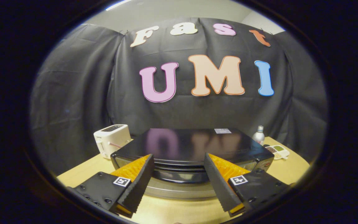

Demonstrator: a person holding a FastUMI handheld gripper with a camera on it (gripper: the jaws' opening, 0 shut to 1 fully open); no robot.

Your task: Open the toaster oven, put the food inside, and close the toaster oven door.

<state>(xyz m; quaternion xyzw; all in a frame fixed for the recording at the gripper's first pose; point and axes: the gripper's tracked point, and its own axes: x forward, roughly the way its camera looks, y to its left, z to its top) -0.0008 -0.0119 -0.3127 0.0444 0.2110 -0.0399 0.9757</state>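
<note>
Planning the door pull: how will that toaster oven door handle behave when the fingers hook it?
The handle is a curved, glossy bar, probably rigid but slippery. The toaster oven looks broad and low, so unlikely to tip, though it may slide on the smooth table. The hand-held gripper is open.

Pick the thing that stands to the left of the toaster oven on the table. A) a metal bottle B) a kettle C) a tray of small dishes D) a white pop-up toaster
D: a white pop-up toaster stands left of the black toaster oven, beyond the open hand-held gripper; the metal bottle stands on the right.
</note>
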